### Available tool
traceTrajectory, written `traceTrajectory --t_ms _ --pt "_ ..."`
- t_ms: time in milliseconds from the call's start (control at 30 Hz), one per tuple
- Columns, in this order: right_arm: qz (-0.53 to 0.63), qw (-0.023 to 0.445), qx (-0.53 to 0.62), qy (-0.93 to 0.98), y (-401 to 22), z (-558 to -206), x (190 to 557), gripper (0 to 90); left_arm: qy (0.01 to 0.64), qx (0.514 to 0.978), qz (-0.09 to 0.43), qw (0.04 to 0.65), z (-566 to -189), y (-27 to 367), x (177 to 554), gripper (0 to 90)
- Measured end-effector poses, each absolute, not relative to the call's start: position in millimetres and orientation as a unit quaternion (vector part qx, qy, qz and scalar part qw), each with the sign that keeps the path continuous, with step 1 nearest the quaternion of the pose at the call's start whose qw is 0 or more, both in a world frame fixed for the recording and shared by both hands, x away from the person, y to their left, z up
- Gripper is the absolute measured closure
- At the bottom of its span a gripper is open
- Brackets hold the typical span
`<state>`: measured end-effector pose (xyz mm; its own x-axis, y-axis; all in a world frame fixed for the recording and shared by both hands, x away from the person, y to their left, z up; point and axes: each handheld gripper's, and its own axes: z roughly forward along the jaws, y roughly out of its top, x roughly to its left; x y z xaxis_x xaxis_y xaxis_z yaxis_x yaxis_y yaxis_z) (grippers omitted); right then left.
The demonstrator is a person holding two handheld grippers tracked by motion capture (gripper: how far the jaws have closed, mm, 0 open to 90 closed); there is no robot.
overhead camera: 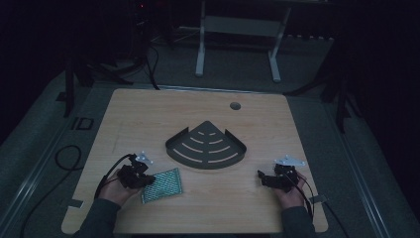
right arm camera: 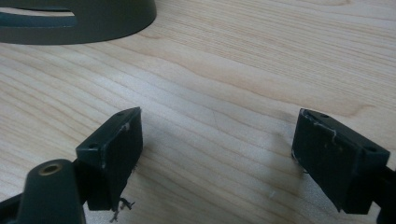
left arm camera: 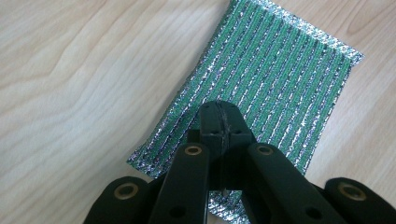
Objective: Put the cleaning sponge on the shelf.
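A green, silver-striped mesh pad (overhead camera: 162, 185) (left arm camera: 280, 79) lies flat on the wooden table (overhead camera: 148, 114) at the front left. My left gripper (overhead camera: 148, 181) (left arm camera: 219, 112) is shut, its jaw tips pressed together and resting over the pad's near half; nothing shows between them. My right gripper (overhead camera: 261, 176) (right arm camera: 218, 125) stands open low over bare wood at the front right, with nothing between its fingers. A dark grey fan-shaped slotted tray (overhead camera: 205, 166) (right arm camera: 93, 23) sits at the table's middle, between and beyond the two grippers.
A round cable hole (overhead camera: 235, 105) sits near the table's far edge. White legs of another stand (overhead camera: 200, 49) rise on the floor behind. Cables (overhead camera: 67, 158) trail on the floor at the left. The room around is dark.
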<state>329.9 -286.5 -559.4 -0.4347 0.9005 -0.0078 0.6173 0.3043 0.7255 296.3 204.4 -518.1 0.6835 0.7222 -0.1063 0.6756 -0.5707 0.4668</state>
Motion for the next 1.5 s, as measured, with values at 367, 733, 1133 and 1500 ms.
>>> traceTrajectory --t_ms 367,733,1133,1500 --pt "0.332 0.213 0.487 0.779 -286.5 -559.3 329.8 15.9 0.405 0.884 0.031 0.229 -515.6 211.8 281.1 87.5" --pt "0.332 0.213 0.487 0.779 -286.5 -559.3 329.8 15.9 0.401 0.886 0.018 0.232 -511.5 205.9 286.1 80.3" --pt "0.333 0.213 0.487 0.779 -286.5 -559.4 329.8 15.9 0.38 0.901 0.005 0.21 -498.1 190.0 324.4 75.2" --pt "0.333 0.213 0.487 0.779 -286.5 -559.4 329.8 15.9 0.358 0.917 -0.035 0.171 -499.0 191.2 348.3 80.0"
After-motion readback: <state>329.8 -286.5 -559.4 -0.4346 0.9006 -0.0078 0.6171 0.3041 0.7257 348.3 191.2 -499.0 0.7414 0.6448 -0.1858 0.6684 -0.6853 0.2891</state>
